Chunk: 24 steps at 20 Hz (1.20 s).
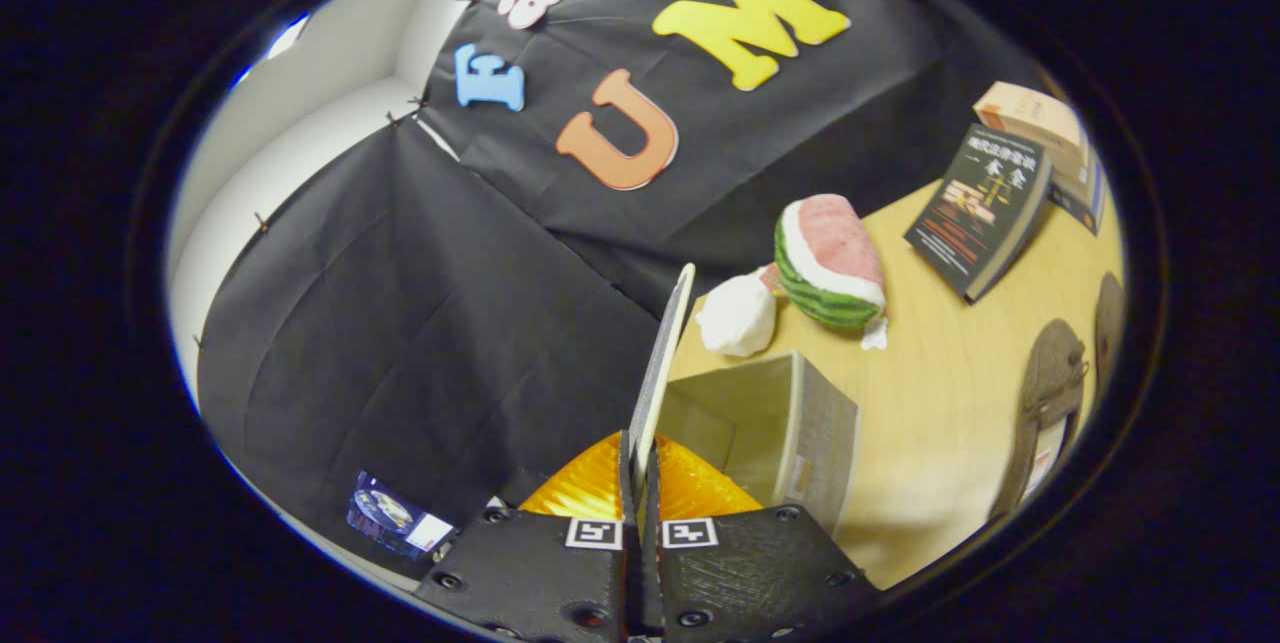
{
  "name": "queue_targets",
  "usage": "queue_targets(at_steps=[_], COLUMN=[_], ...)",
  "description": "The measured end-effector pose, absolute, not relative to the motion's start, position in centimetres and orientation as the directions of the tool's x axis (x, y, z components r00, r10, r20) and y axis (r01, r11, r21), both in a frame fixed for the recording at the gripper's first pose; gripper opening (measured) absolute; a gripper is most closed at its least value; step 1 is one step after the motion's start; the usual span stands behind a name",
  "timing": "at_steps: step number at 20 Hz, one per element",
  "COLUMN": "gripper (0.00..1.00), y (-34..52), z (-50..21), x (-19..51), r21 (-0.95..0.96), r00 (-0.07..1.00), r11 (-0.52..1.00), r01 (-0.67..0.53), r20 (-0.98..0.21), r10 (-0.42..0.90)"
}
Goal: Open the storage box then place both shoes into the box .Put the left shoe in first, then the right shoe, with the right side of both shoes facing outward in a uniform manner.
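The storage box (775, 423) sits open on the tabletop just ahead of the claw's fingers and slightly to their right, its pale interior showing and its woven grey outer wall facing right. Its lid (662, 363) stands nearly on edge, rising straight up from between the fingers. The claw (640, 463) is closed down on the lid's lower edge, both fingers pressing its thin panel with almost no gap left between them.

Right of the box the light wooden table (940, 403) lies open and bare as far as the two brown shoes (1050, 393), which rest well off to the right of the claw near the table's far side. Beyond the box stand a white rounded object (738, 315) and a watermelon-slice toy (830, 258), nearly touching each other. Farther beyond and to the right a dark book (980, 208) lies flat, with a cardboard box (1035, 118) behind it. Black cloth (420, 323) hangs as the booth's wall to the left of and beyond the fingers.
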<state>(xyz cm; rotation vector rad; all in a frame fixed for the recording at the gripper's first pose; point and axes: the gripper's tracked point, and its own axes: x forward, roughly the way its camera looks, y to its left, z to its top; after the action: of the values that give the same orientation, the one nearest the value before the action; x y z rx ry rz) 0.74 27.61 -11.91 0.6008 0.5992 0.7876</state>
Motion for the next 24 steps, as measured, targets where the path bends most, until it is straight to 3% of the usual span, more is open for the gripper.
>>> queue_targets(at_steps=[5,9,15,21,24], gripper=[0.00,0.18,0.80,0.94,0.96], y=[35.3,41.7,48.3,45.7,42.2], z=[-6.9,-5.4,-5.4,-5.2,-4.9], x=[-0.9,-2.2,-3.9,-3.1,-2.3], r21=[0.592,0.520,0.437,0.356,0.290], r00=[0.519,0.476,0.419,0.524,0.610], r11=[0.564,0.546,0.504,0.600,0.673], r01=[-0.575,-0.657,-0.745,-0.716,-0.680], r20=[-0.269,-0.276,-0.282,-0.292,-0.286], r10=[0.811,0.835,0.863,0.800,0.739])
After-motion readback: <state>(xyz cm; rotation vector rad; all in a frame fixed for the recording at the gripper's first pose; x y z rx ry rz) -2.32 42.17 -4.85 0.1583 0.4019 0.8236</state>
